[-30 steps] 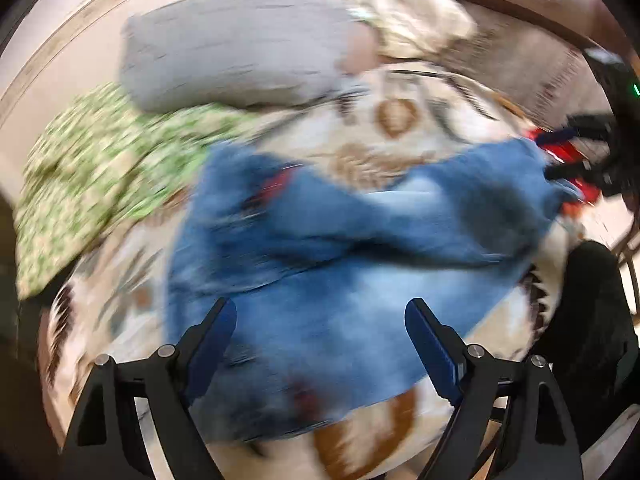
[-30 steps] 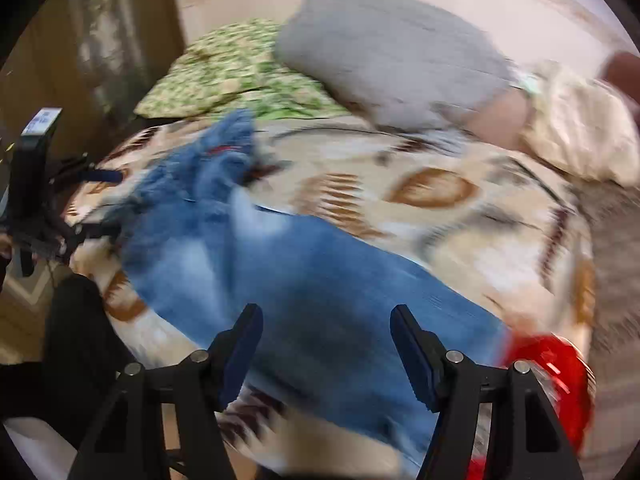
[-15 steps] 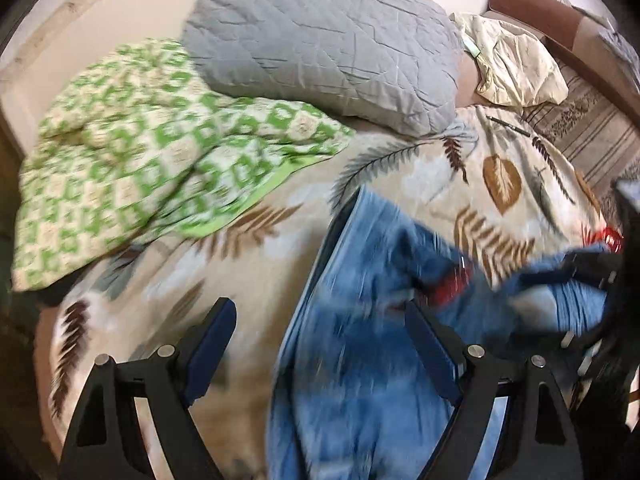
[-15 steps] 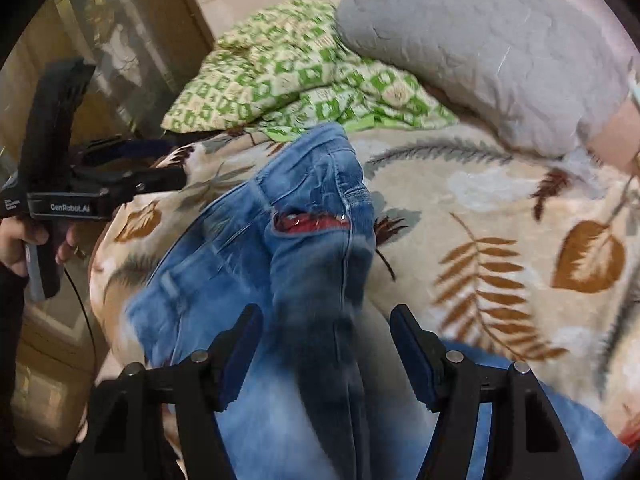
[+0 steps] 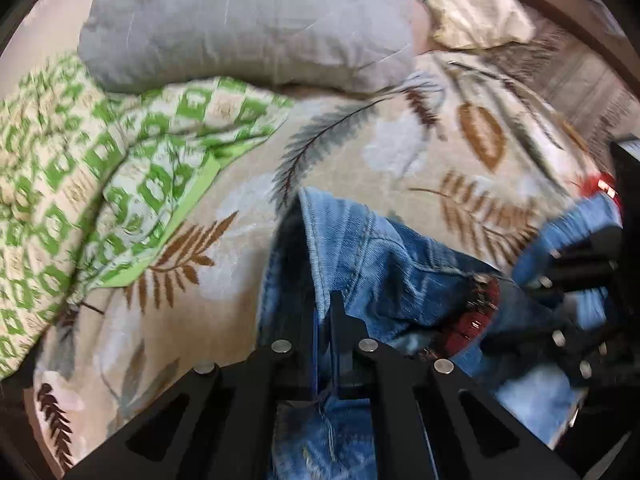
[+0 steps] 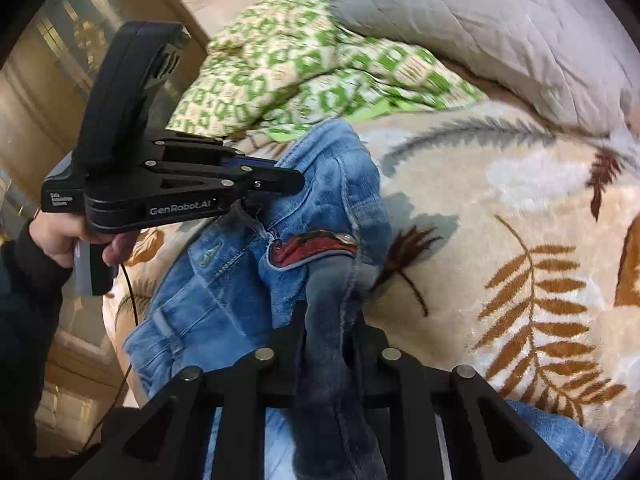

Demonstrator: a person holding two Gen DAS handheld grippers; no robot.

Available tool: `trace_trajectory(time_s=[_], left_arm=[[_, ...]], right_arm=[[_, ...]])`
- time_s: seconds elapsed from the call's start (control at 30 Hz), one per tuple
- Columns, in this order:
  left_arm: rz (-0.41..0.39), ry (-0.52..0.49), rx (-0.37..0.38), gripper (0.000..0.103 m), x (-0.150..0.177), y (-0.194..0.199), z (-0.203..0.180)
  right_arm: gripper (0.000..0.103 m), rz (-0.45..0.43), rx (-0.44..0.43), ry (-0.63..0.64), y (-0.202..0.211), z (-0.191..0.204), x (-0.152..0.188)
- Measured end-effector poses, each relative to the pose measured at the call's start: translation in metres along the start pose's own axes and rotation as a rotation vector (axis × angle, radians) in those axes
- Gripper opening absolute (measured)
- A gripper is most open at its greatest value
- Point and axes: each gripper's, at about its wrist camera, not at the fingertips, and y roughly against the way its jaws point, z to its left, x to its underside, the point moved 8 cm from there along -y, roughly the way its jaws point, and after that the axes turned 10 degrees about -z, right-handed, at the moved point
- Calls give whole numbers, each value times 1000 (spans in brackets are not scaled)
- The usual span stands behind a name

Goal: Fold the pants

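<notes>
While both close | left tool point(image 5: 325, 304), right tool point(image 6: 332, 320) clamped on jeans point(image 6: 224, 280)

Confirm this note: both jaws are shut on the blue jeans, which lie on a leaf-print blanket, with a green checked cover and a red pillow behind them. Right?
One detail is wrong: the pillow is grey, not red, as the right wrist view shows. The rest holds: left gripper and right gripper are shut on the blue jeans, on the leaf-print blanket, green checked cover behind.

left gripper point(image 5: 325, 312) just clamped closed, right gripper point(image 6: 328, 320) likewise
</notes>
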Motion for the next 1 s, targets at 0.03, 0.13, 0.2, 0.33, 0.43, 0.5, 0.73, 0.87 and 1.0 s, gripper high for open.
trace_trajectory(time_s=[0.03, 0.13, 0.2, 0.33, 0.43, 0.5, 0.73, 0.87, 1.0], left_arm=[[-15, 4, -2, 4, 3, 15, -2], [-79, 11, -5, 4, 14, 66, -7], [-109, 30, -1, 4, 32, 102, -13], [-99, 62, -27, 4, 100, 139, -26], [-49, 141, -37, 5, 165, 137, -29], [7, 209, -51, 5, 208, 118, -28], [-30, 340, -68, 30, 237, 118, -31], [-52, 335, -163, 88, 228, 152, -29], [-143, 386, -114, 90, 213, 189, -26]], right_arm=[[17, -5, 1, 19, 5, 7, 0], [15, -20, -6, 116, 25, 34, 5], [15, -33, -5, 203, 40, 56, 12], [15, -46, -23, 330, 59, 96, 38], [15, -16, -31, 406, 56, 121, 74], [16, 40, -24, 443, 42, 131, 106], [62, 119, 106, 545, 16, 129, 145], [82, 73, 65, 485, 46, 125, 131], [82, 14, 64, 502, 74, 125, 119]])
